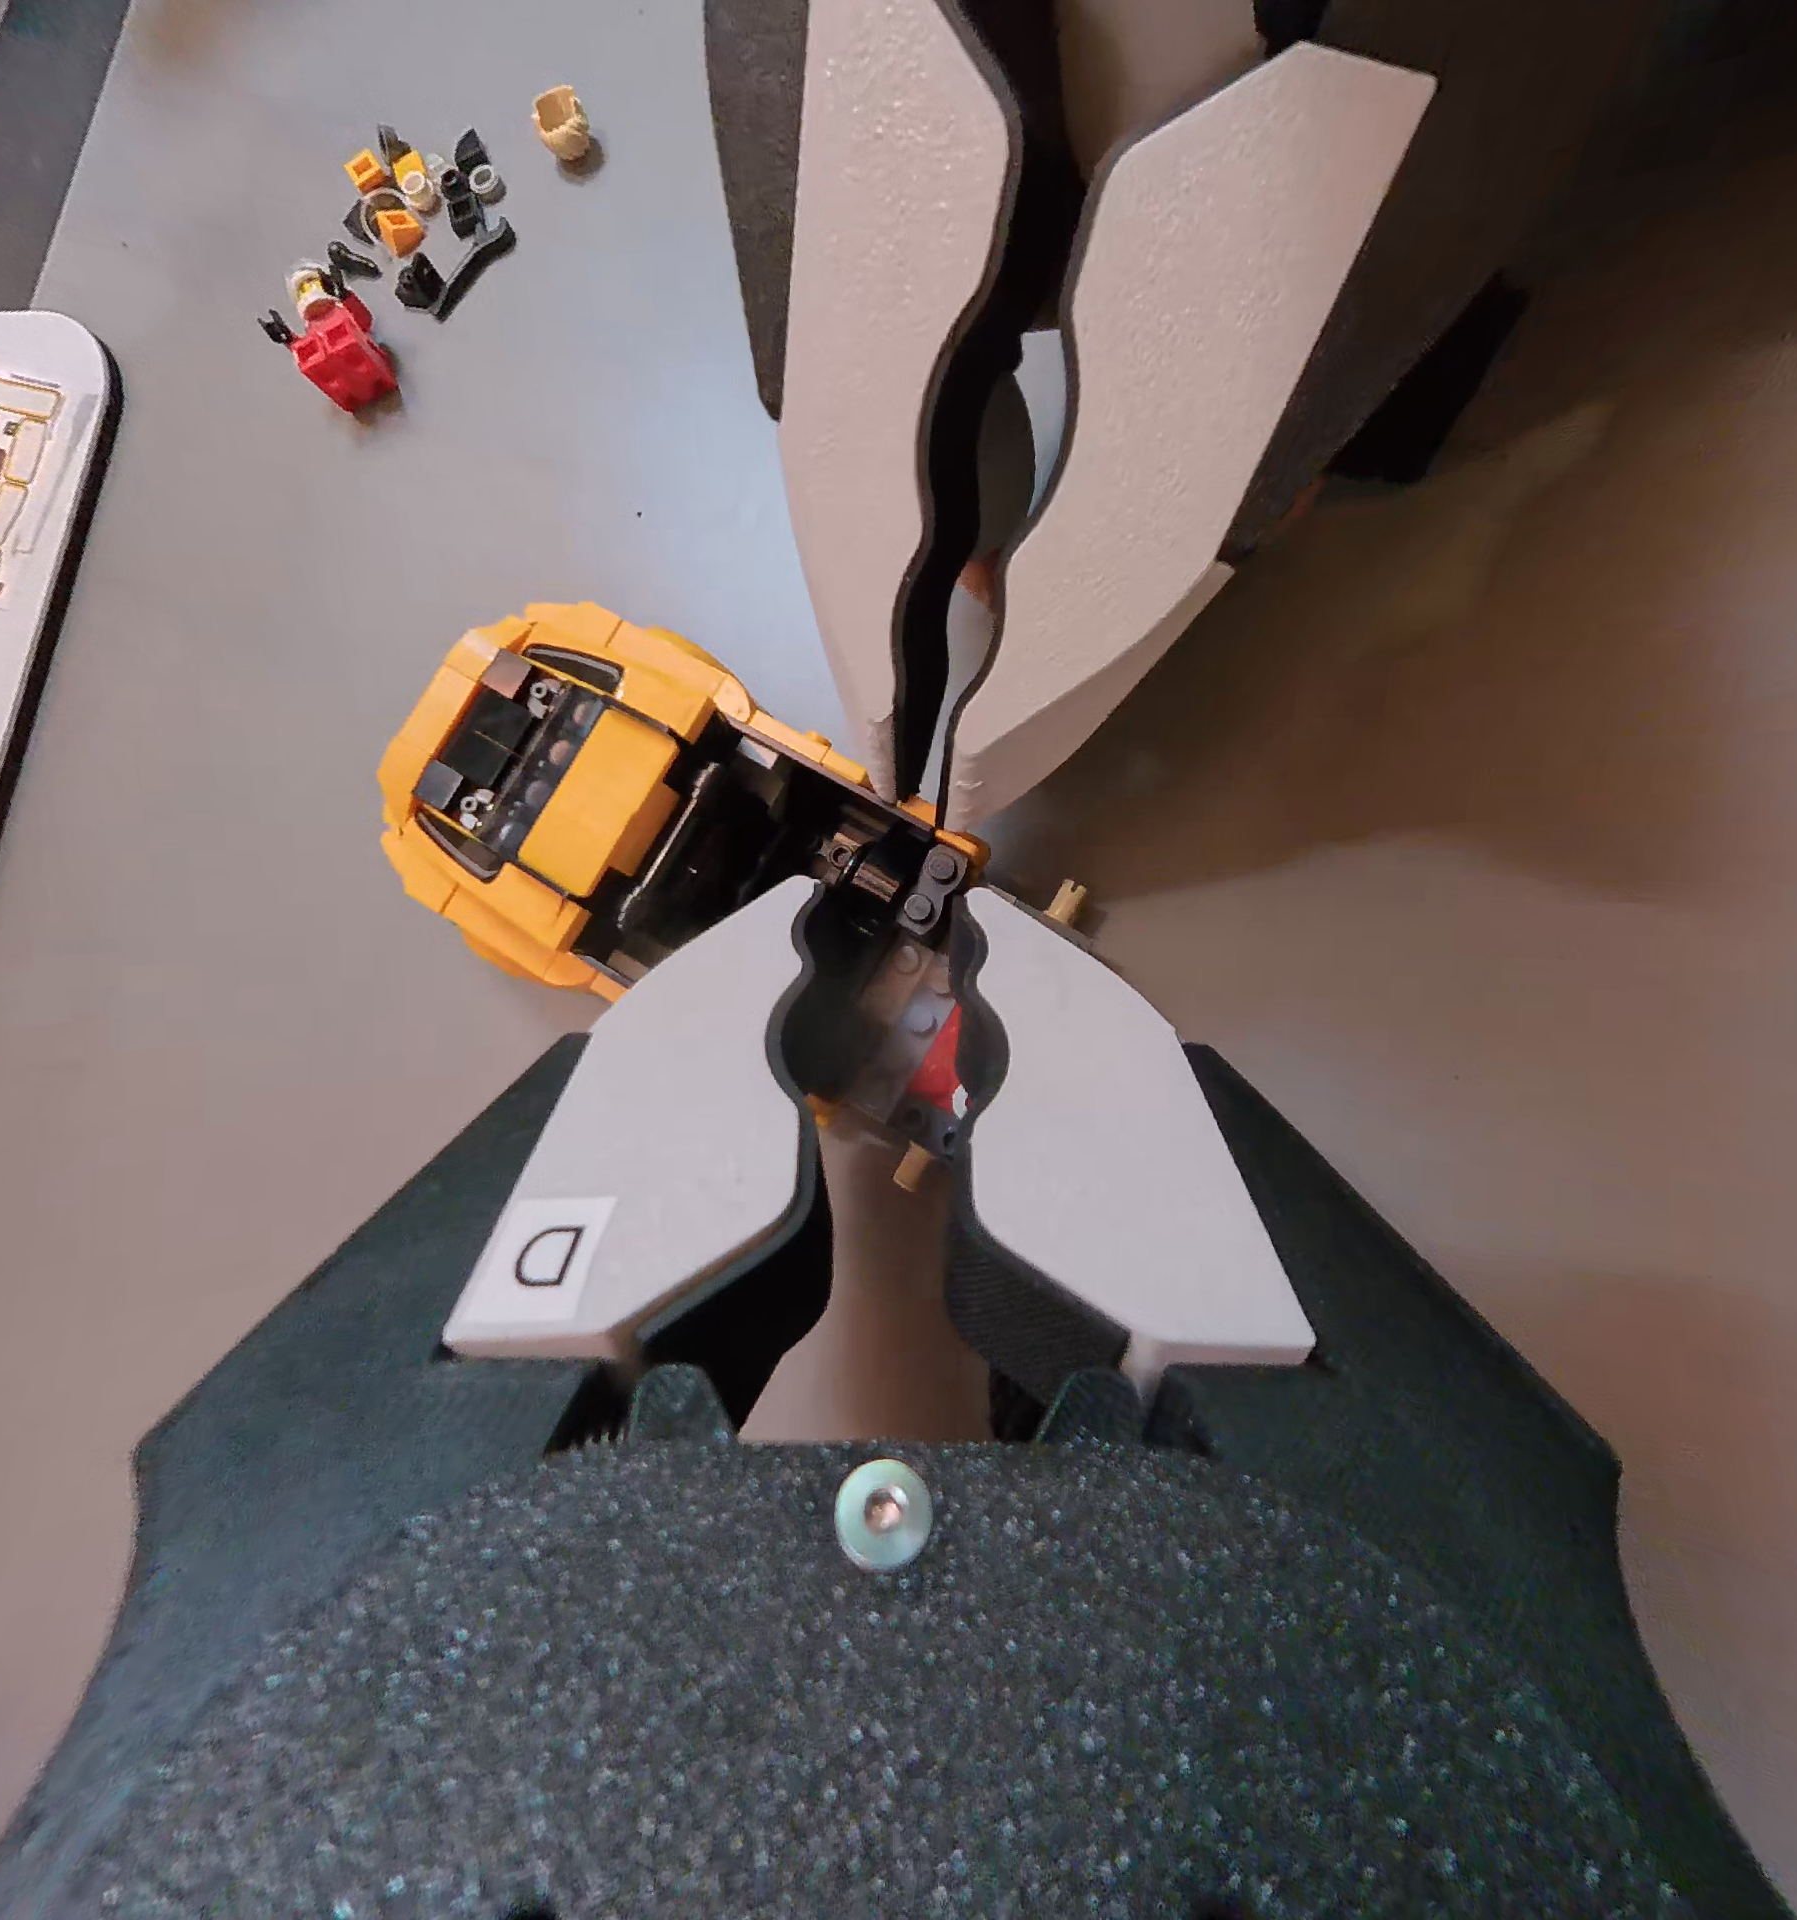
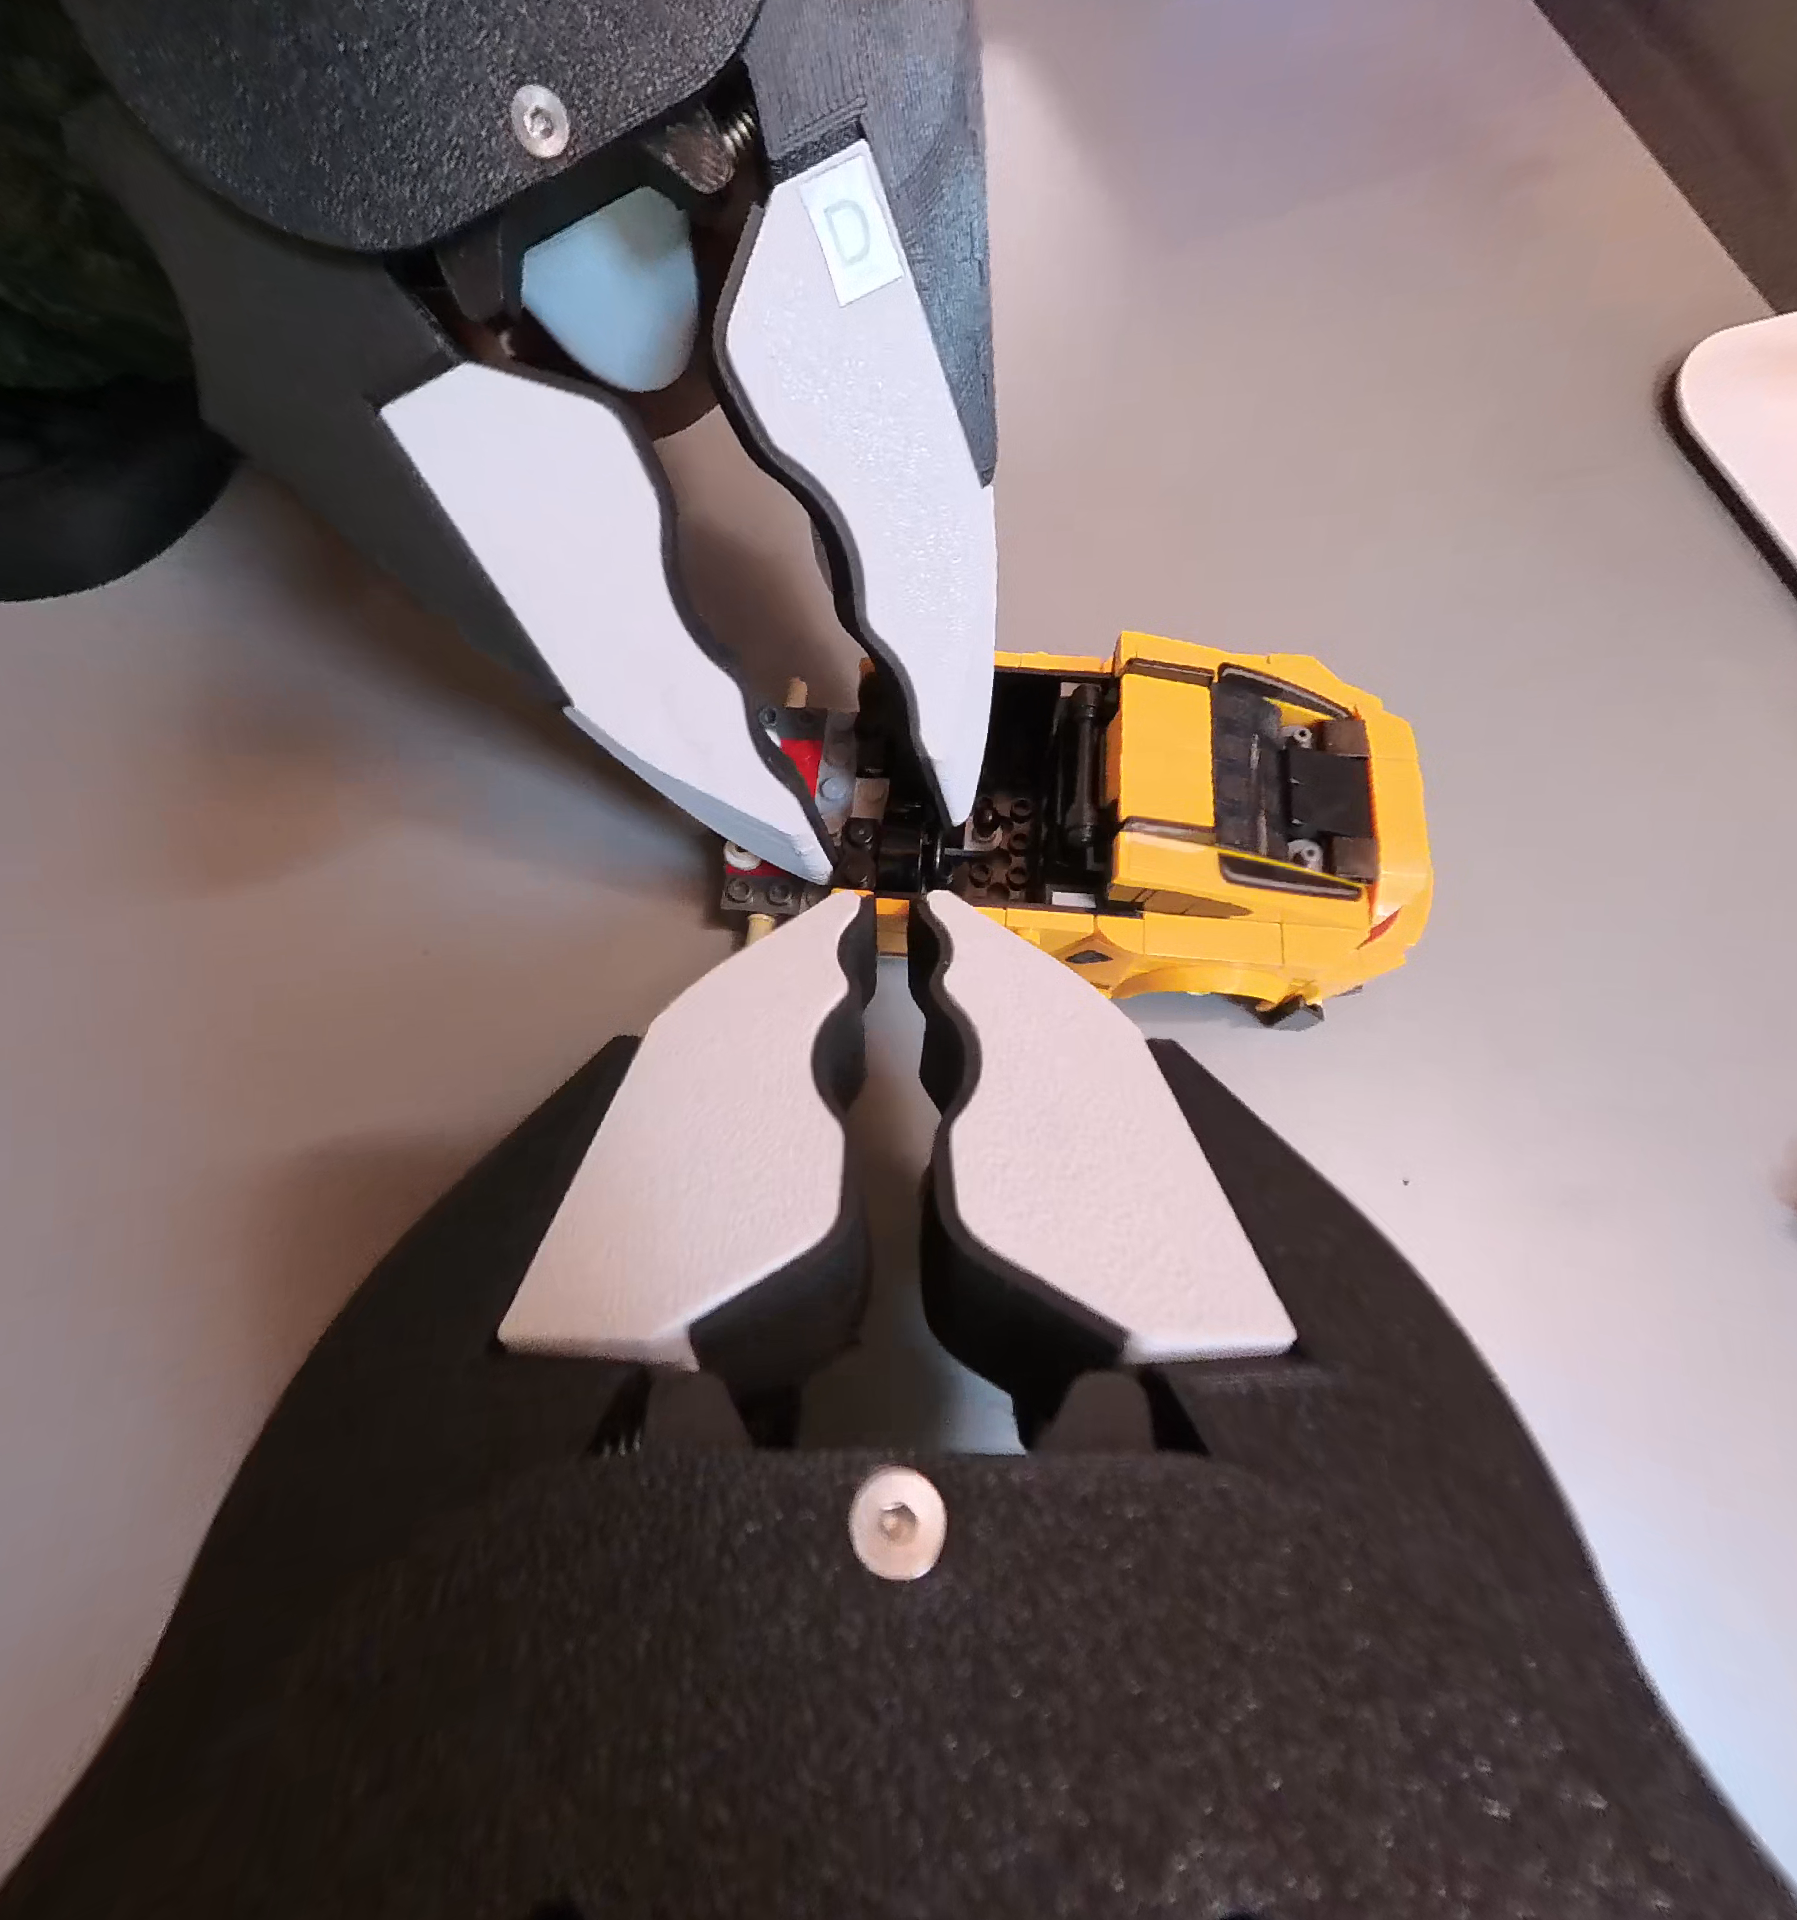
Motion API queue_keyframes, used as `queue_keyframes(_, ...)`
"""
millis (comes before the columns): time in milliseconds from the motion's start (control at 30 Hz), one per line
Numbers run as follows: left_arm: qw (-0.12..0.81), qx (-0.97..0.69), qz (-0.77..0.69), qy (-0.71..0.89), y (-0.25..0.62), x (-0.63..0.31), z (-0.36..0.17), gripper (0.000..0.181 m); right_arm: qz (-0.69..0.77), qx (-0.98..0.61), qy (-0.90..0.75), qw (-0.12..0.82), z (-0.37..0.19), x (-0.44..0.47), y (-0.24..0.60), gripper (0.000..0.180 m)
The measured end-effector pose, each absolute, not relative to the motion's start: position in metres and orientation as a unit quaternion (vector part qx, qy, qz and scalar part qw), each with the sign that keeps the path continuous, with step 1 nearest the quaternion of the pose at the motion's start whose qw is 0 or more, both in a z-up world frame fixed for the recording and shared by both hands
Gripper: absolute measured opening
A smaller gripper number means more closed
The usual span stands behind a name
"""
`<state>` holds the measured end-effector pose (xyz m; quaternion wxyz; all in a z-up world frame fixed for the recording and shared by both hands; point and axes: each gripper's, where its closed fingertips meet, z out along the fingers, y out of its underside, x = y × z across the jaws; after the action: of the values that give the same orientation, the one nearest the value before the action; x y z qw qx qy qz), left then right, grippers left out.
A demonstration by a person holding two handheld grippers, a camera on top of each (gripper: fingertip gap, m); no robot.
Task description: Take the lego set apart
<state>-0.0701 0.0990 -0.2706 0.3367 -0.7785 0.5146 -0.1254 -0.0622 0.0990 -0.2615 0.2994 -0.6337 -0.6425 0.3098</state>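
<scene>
The yellow lego car point(image 1: 561, 790) lies on the grey table, roof off and its black interior showing; it also shows in the right wrist view point(image 2: 1237, 810). Its stripped front end point(image 1: 915, 1029) is a black, grey and red chassis with tan axle pins. My left gripper point(image 1: 889, 904) is shut on this front chassis; in the right wrist view it point(image 2: 894, 842) comes in from the top. My right gripper point(image 2: 892, 906) is nearly shut, pinching the car's side wall by the cockpit. In the left wrist view it point(image 1: 925, 800) comes down from the top onto the thin black edge.
A heap of loose black, orange and clear pieces point(image 1: 426, 208) lies at the far left, with a red minifigure point(image 1: 338, 343) and a tan piece point(image 1: 567, 125). A white tray point(image 1: 11, 675) holding a sticker sheet is at the left edge; it shows top right in the right wrist view point(image 2: 1787, 447). The tips of both grippers are at nearly the same place.
</scene>
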Motion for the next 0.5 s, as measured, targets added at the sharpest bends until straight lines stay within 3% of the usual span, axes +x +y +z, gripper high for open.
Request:
queue_keyframes(333, 0.335, -0.784, -0.138, 0.503, 0.100, -0.074, -0.271, 0.021, 0.294, -0.628, -0.657, 0.296, -0.276, -0.051, 0.098, 0.000)
queue_keyframes(500, 0.337, -0.786, -0.145, 0.497, 0.099, -0.072, -0.270, 0.021, 0.313, -0.635, -0.627, 0.326, -0.255, -0.057, 0.103, 0.000)
